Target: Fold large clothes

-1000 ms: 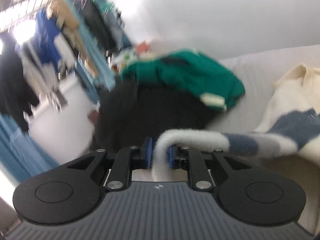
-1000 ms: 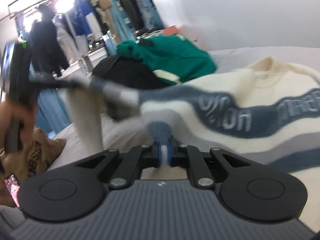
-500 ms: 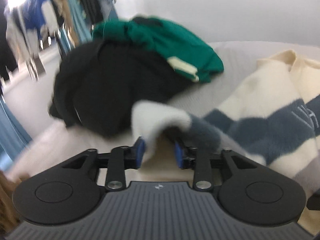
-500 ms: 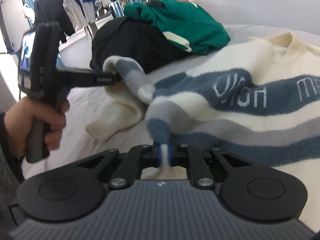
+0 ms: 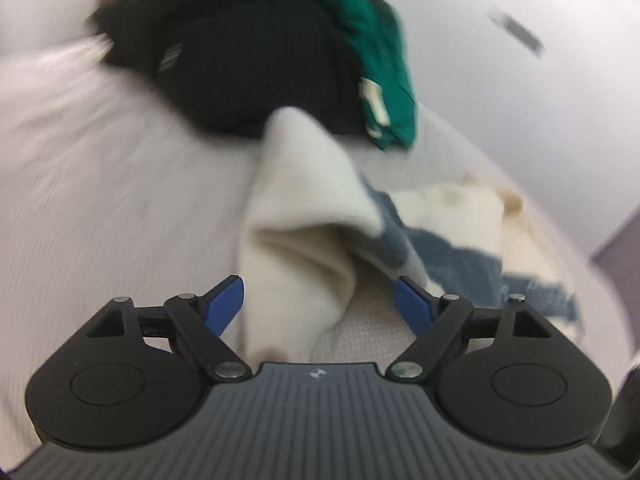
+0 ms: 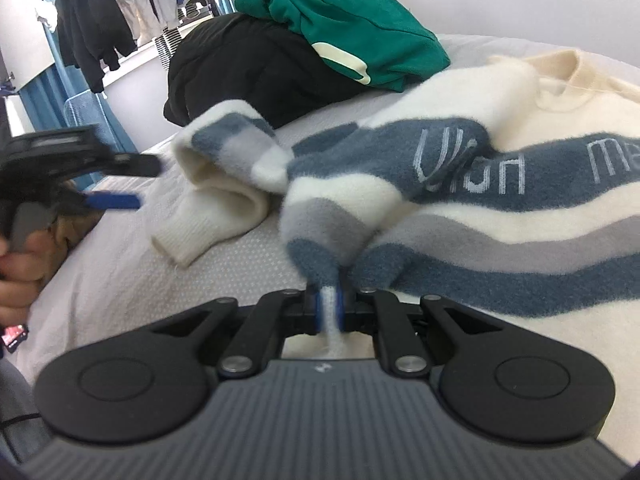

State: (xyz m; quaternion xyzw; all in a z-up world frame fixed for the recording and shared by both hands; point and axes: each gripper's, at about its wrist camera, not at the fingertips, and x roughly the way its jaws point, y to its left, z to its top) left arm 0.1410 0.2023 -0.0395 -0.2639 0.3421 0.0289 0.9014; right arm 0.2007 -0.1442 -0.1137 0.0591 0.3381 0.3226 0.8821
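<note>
At the far left of the right wrist view a hand point(image 6: 18, 268) holds the left tool point(image 6: 132, 184); its jaws have just been opening and now stand wide apart with nothing pressed between them. In the left wrist view the left tool point(image 5: 318, 300) has the cream sleeve point(image 5: 296, 240) lying in the gap, touching neither pad as far as the blur lets me judge. That sleeve point(image 6: 216, 184) lies slack and doubled over on the bed point(image 6: 120, 248), its ribbed cuff nearest, with bare sheet open to its left and in front of it. To the right, the striped cream, grey and blue sweater point(image 6: 500, 200) spreads across the bed, its collar at the far right edge. The right tool point(image 6: 329, 308) is clamped together on a pinched fold of the sweater's lower hem. Beyond, a black jacket point(image 6: 256, 72) and a green sweatshirt point(image 6: 352, 36) are heaped against the far side of the bed, the sleeve's fold close to the jacket's near edge. Hanging clothes point(image 6: 100, 20) line the far left.
</note>
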